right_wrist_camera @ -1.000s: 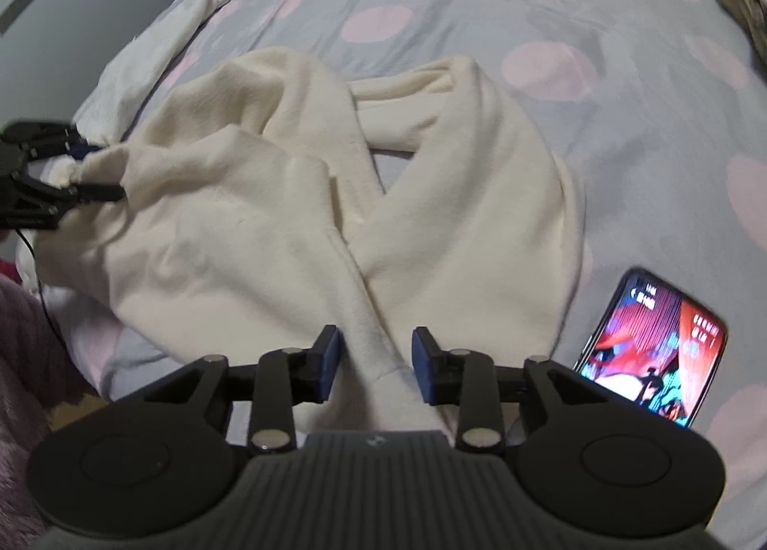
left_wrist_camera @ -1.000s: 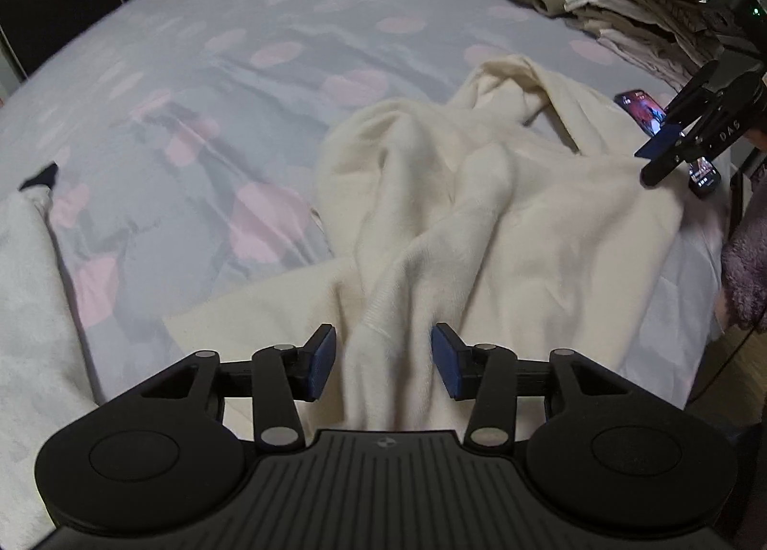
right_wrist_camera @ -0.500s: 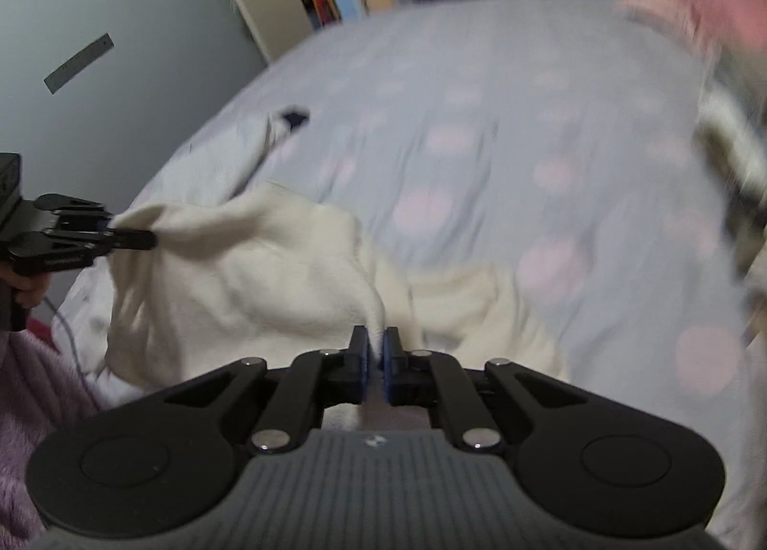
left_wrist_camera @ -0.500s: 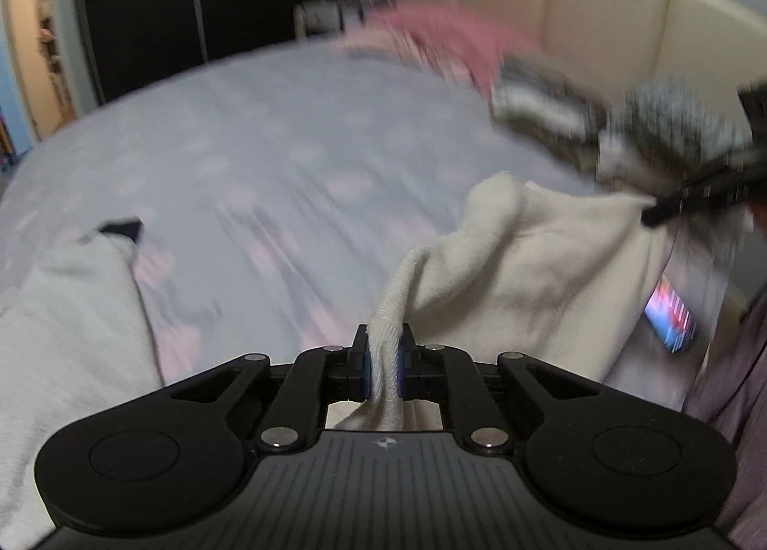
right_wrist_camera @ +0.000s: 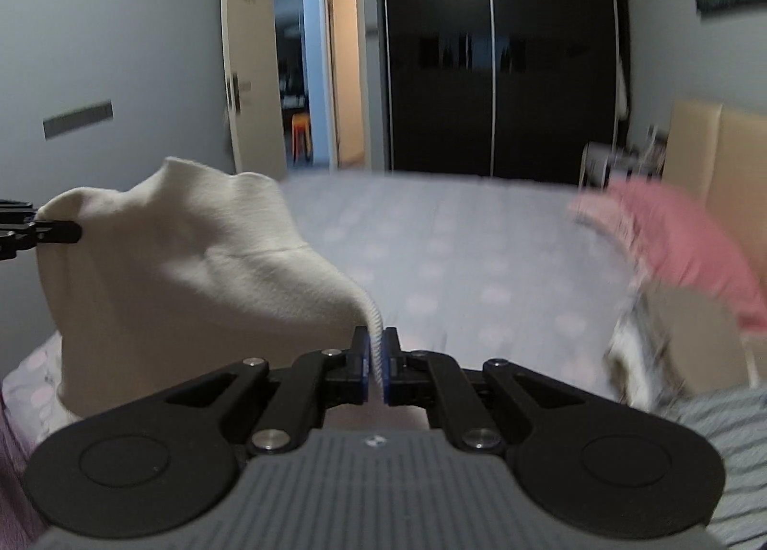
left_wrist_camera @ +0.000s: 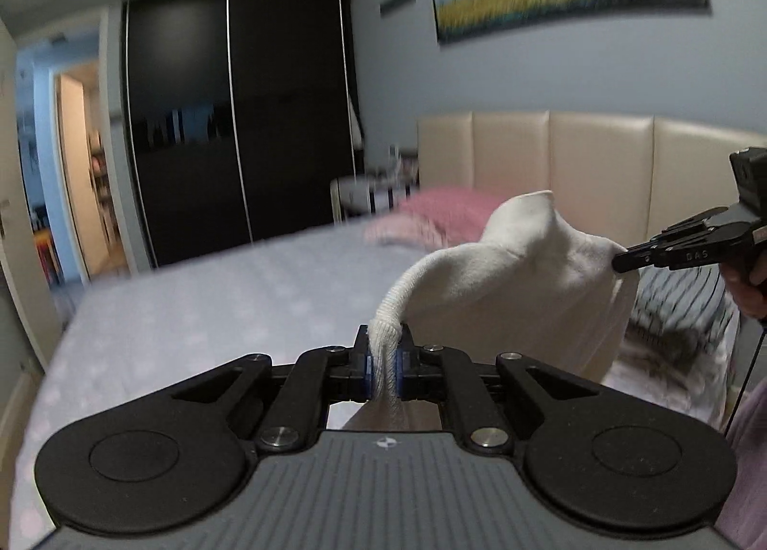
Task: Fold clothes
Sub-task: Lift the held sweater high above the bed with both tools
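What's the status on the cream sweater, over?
Left gripper and right gripper both shut on cream sweater, ribbed edge pinched. Sweater held up between them above bed. Nothing in the way.

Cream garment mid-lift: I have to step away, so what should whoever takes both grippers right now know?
Left gripper: shut on the ribbed hem of the cream garment.
Right gripper: shut on the same hem further along.
The garment hangs between them above the bed; its lower part is out of view.
Done: picked up by two points.
Left: spread it flat on the bed, fold it, add it to the striped pile.
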`<state>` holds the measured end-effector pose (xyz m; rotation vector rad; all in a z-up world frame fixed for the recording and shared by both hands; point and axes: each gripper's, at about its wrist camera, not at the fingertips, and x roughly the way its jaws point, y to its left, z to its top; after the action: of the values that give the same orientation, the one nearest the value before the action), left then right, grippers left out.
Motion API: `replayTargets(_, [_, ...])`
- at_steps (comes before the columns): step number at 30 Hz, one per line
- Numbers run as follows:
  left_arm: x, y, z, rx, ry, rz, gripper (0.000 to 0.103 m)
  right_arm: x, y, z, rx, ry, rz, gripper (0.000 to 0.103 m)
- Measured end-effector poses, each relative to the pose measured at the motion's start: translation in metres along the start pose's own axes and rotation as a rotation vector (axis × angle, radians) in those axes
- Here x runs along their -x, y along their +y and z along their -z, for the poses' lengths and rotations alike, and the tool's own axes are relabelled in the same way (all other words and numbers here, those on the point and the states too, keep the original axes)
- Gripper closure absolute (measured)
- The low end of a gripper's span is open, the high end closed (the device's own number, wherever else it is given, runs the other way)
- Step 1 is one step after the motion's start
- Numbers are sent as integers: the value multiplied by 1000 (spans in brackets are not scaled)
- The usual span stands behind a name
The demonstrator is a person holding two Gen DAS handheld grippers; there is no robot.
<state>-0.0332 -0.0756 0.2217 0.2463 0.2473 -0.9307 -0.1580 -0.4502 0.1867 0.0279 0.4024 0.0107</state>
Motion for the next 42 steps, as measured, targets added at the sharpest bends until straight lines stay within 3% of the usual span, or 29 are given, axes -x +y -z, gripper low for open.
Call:
replayTargets(8, [70, -29, -47, -43, -198, -50, 97, 89, 30, -51, 79, -244, 56, 98])
replayTargets(14, [123, -51, -72, -74, -343, -28, 97, 160, 52, -73, 117, -457, 91, 98])
replayTargets(17, [134, -57, -81, -77, -363, -10, 97, 186, 58, -81, 135, -528, 93, 98])
replayTargets(20, [124, -50, -81, -61, -327, 2, 97, 186, 58, -85, 129, -539, 88, 98])
replayTargets(25, [66, -21, -57, 11, -146, 10, 97, 136, 44, -77, 82, -416, 68, 98])
replayTargets(32, [-66, 23, 21, 123, 163, -5, 97, -12, 9, -26, -42, -74, 58, 98])
replayTargets(38, [-185, 52, 71, 150, 318, -64, 97, -138, -18, 9, -91, 118, 95, 98])
replayTargets(42, [-246, 80, 103, 190, 397, -82, 97, -207, -34, 23, -102, 191, 116, 98])
